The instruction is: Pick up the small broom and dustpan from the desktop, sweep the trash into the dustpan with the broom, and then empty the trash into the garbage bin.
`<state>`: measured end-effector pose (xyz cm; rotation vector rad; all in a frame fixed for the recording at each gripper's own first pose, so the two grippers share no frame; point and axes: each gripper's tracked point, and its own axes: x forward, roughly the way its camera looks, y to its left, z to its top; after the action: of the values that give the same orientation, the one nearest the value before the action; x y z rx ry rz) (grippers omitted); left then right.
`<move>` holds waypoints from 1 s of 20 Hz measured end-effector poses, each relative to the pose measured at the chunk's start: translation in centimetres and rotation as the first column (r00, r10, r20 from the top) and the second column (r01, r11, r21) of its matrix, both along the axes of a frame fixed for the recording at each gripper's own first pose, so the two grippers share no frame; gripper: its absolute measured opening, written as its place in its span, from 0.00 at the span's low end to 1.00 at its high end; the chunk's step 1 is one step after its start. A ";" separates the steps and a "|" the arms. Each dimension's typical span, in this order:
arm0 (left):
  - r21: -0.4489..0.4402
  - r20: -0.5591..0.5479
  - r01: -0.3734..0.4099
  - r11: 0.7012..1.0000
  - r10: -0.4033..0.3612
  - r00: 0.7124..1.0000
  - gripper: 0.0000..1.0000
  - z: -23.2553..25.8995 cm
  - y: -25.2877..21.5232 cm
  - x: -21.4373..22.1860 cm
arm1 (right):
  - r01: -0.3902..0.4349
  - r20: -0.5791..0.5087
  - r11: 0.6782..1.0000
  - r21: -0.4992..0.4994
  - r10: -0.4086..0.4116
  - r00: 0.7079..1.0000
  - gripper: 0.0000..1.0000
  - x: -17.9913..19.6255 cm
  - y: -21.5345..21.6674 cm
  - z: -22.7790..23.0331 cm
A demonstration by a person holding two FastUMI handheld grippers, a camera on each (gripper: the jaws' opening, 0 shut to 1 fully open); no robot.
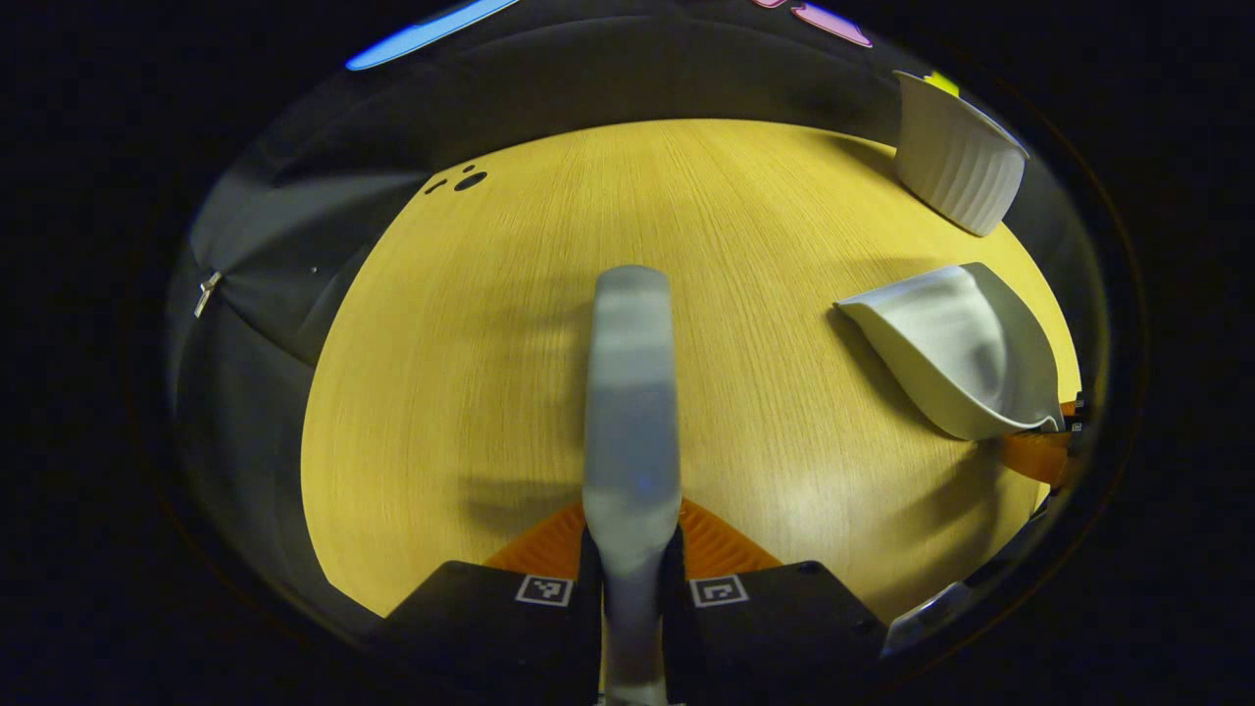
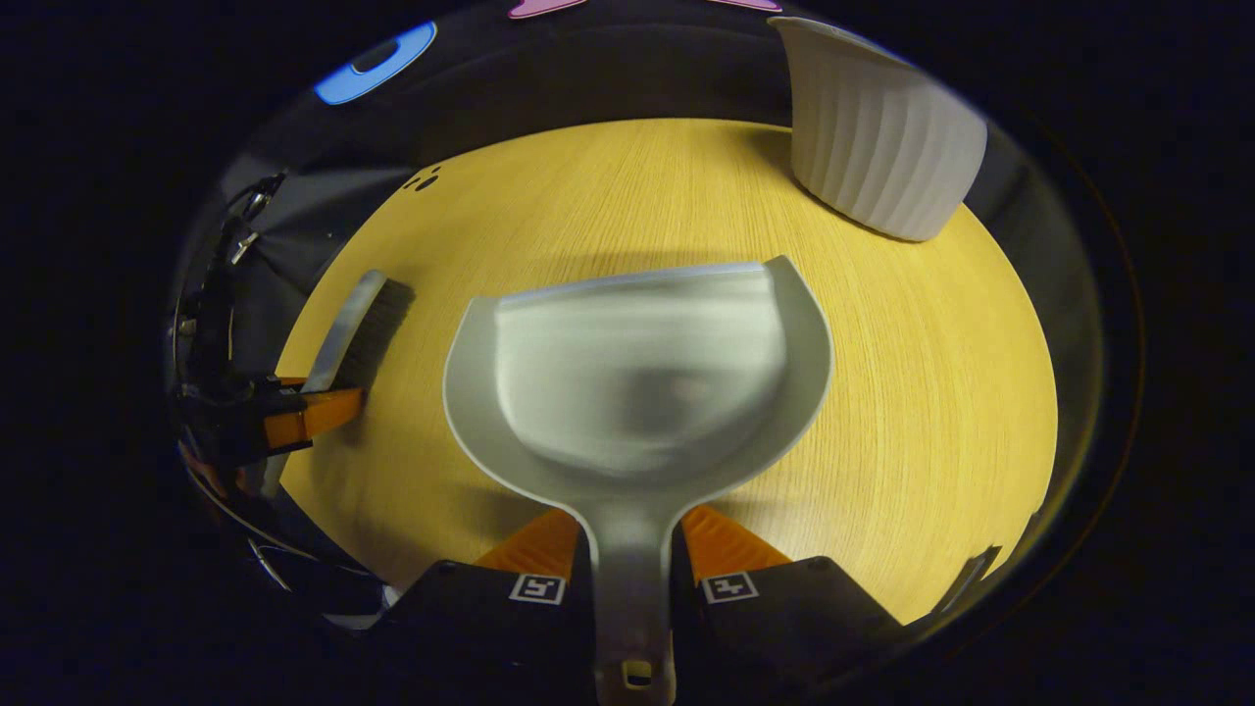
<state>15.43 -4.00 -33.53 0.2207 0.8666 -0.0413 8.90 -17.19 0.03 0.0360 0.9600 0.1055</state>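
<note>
My left gripper [image 1: 630,534] is shut on the handle of the small grey broom [image 1: 630,392], which points straight ahead over the wooden desktop [image 1: 490,392]. My right gripper [image 2: 627,534] is shut on the handle of the grey dustpan [image 2: 637,382], its scoop facing forward and held just above the desktop [image 2: 931,392]. In the left gripper view the dustpan [image 1: 951,353] hangs at the right, with the right gripper [image 1: 1044,453] behind it. In the right gripper view the broom [image 2: 358,328], dark bristles showing, sits at the left in the left gripper [image 2: 309,414]. The dustpan looks empty.
A white ribbed garbage bin [image 2: 882,147] stands at the desk's far right corner, also seen as the bin [image 1: 956,162]. A few small dark specks [image 1: 469,181] lie near the far left edge. Black cloth wall surrounds the desk.
</note>
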 end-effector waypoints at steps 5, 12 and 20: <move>-0.026 0.001 -0.025 0.999 0.026 1.000 0.36 0.2 0.2 -0.8 | -0.007 -0.026 0.998 0.056 0.009 1.000 0.39 0.4 1.5 -0.4; -0.190 0.139 -0.040 0.981 0.068 0.988 0.97 3.9 -1.3 -2.0 | -0.039 0.059 0.998 0.047 0.036 0.998 1.00 0.0 1.8 2.7; -0.294 0.502 -0.044 0.955 0.193 0.843 0.97 16.2 -1.2 -8.6 | -0.109 0.416 0.994 0.002 0.098 0.904 0.99 0.3 2.4 13.9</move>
<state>6.80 -5.22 -17.30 -0.0852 0.3128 0.0183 9.21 -14.79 13.94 -0.0143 0.5320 0.2152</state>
